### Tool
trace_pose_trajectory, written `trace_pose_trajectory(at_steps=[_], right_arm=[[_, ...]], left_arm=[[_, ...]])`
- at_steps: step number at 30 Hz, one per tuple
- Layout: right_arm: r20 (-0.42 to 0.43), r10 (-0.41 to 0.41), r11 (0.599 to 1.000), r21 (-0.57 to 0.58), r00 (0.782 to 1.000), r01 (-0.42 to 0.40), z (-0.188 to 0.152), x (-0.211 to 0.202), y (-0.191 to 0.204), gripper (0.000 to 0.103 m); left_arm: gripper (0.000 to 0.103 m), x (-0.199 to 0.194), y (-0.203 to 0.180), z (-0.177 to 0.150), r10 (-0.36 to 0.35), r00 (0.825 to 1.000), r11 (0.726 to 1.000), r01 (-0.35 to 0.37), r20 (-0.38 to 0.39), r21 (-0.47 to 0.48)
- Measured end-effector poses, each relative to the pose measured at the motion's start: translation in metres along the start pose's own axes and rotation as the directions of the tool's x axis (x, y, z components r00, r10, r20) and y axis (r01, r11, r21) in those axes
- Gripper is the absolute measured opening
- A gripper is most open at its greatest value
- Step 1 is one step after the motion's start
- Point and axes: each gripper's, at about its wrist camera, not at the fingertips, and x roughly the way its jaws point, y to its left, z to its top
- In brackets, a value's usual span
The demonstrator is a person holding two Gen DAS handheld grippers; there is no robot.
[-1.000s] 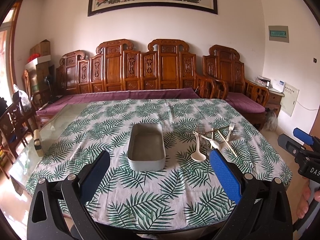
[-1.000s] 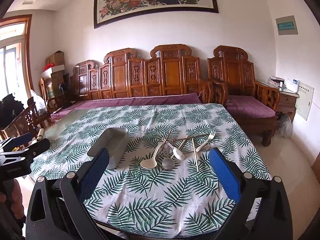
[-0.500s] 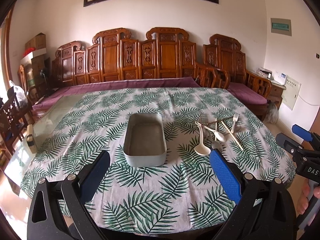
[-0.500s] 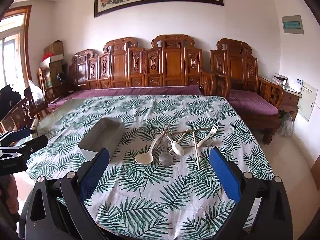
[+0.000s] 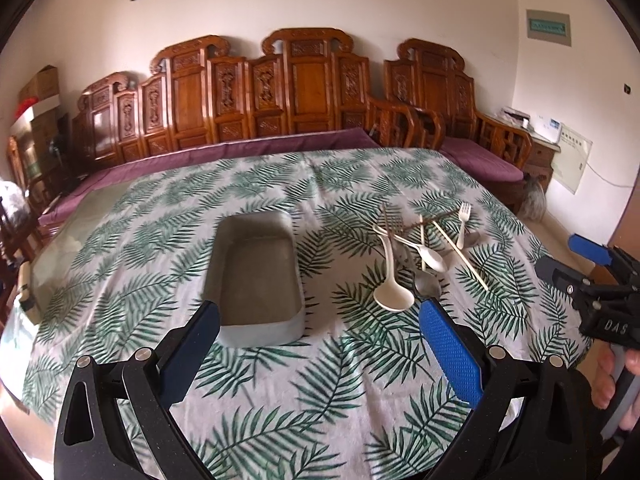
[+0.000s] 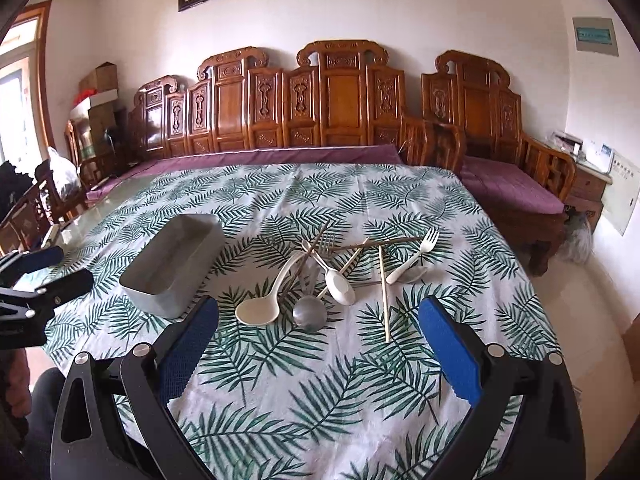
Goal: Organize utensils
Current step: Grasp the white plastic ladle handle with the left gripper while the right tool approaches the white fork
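**Utensils heaped beside an empty tin, both claws wide apart**

Utensils (image 6: pixel 336 276) lie in a crossed heap on the table (image 6: pixel 320 380), ahead of the right claw (image 6: pixel 318 340) and between its two blue pads. Nearest that claw are a white ladle-shaped spoon (image 6: pixel 258 310) and a grey metal spoon (image 6: pixel 309 313), touching side by side; a smaller white spoon (image 6: pixel 340 286) lies just beyond them. A pale chopstick (image 6: pixel 384 296) runs toward the claw's right pad, a white fork (image 6: pixel 416 258) lies farther off to the right, and a metal fork (image 6: pixel 326 244) and a dark chopstick (image 6: pixel 380 243) cross at the far side of the heap.

A grey rectangular tin (image 5: pixel 256 276), open and empty, sits straight ahead of the left claw (image 5: pixel 320 336), its near wall just beyond the left pad. The heap lies just to the right of the tin, apart from it.

Both claws hover above the near part of the table with jaws spread wide and nothing between them. The right claw's body, seen at the right edge of the left view, bears the white letters "DAS"; a hand (image 5: pixel 616 384) grips its handle.

Bare leaf-print cloth (image 5: pixel 320 400) stretches between each claw and the things, and more of it lies beyond them up to the far edge. The cloth's near edge hangs over the table rim below the claws. On the wall to the far right hangs a small green-lettered panel (image 6: pixel 595 36), too small to read.
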Motion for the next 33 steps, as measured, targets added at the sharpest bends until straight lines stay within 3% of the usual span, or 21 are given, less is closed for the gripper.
trace_pose_trajectory(at_steps=[18,22,33], right_arm=[[-0.096,-0.062,0.995,-0.080,0.993,0.055,0.012,0.091,-0.056,0.100],[-0.121,-0.077,0.994,-0.088,0.990,0.067,0.009,0.113,-0.068,0.096],[-0.154,-0.102,0.994,-0.050,0.983,0.096,0.005,0.139,-0.099,0.092]], left_arm=[[0.095,0.094,-0.033,0.014,-0.097,0.988,0.993,0.104,-0.120,0.052],[0.092,0.116,-0.044,0.016,-0.106,0.983,0.990,0.118,-0.149,0.075],[0.061,0.195,-0.065,0.030,-0.146,0.957,0.981,0.172,-0.251,0.087]])
